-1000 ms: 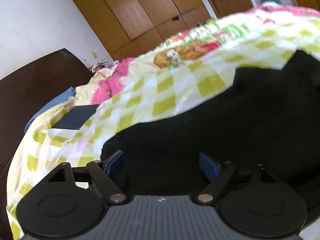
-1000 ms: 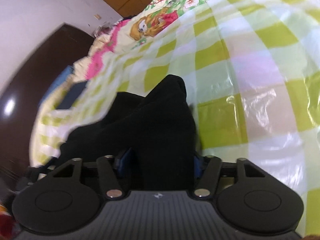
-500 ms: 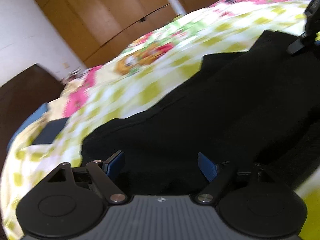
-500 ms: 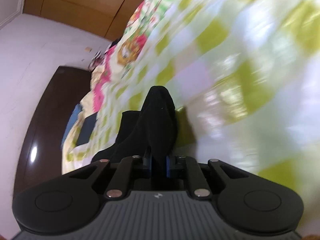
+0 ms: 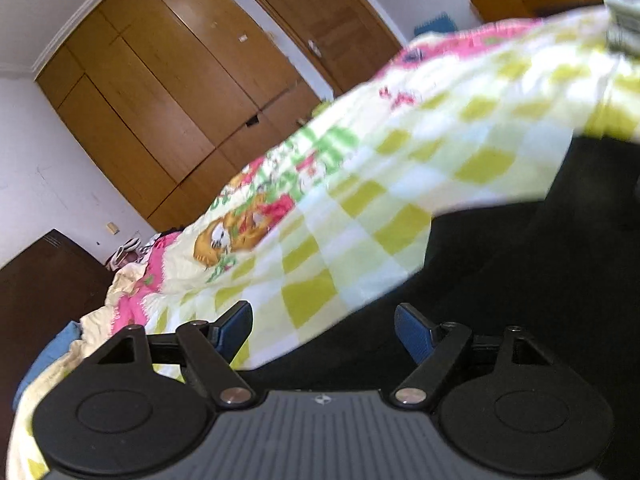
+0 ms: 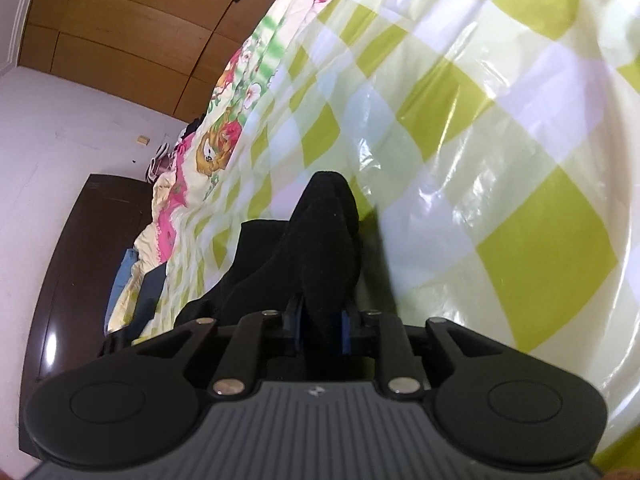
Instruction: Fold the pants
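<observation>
The black pants (image 5: 520,272) lie on a bed with a green-and-white checked cover (image 5: 400,184). In the left wrist view they fill the lower right, and their edge runs under my left gripper (image 5: 324,328), which is open and empty with its blue pads apart. In the right wrist view my right gripper (image 6: 322,326) is shut on a bunched fold of the pants (image 6: 320,240). The fold sticks up past the fingers, and the rest of the cloth trails down to the left.
Wooden wardrobe doors (image 5: 180,92) stand behind the bed. A dark brown headboard (image 6: 80,260) lies to the left. A blue pillow (image 6: 120,276) and a dark folded item (image 6: 154,284) lie near the headboard. The cover (image 6: 500,160) is glossy.
My right gripper closed on the pants fold and still holds it. My left gripper stayed open and swung its view left, so more of the cover shows ahead of it.
</observation>
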A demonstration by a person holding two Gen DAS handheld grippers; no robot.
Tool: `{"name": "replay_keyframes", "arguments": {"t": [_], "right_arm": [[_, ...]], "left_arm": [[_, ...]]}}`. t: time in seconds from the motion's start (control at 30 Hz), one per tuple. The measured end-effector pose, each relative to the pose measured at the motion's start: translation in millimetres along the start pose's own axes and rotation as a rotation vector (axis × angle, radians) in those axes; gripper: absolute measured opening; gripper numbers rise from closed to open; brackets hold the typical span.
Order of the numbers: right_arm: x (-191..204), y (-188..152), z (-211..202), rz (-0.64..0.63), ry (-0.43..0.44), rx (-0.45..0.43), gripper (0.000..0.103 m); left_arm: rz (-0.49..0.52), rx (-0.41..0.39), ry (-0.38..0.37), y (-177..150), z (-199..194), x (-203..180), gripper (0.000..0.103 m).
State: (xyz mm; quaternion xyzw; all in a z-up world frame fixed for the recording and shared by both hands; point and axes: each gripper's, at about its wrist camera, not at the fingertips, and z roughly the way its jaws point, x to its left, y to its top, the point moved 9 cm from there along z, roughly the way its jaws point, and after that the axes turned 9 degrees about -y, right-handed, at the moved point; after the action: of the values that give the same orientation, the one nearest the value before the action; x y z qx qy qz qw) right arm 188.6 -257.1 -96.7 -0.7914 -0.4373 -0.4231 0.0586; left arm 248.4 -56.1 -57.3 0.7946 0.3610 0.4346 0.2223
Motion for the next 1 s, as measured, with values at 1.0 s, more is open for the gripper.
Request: {"name": "replay_keyframes", "arguments": {"t": [1.0], "right_arm": [[126.8, -29.3, -25.3, -0.116, 0.058, 0.003, 0.018]], "left_arm": [[-0.161, -0.018, -0.09, -74.9, -58.8, -2.2, 0.091]]}}
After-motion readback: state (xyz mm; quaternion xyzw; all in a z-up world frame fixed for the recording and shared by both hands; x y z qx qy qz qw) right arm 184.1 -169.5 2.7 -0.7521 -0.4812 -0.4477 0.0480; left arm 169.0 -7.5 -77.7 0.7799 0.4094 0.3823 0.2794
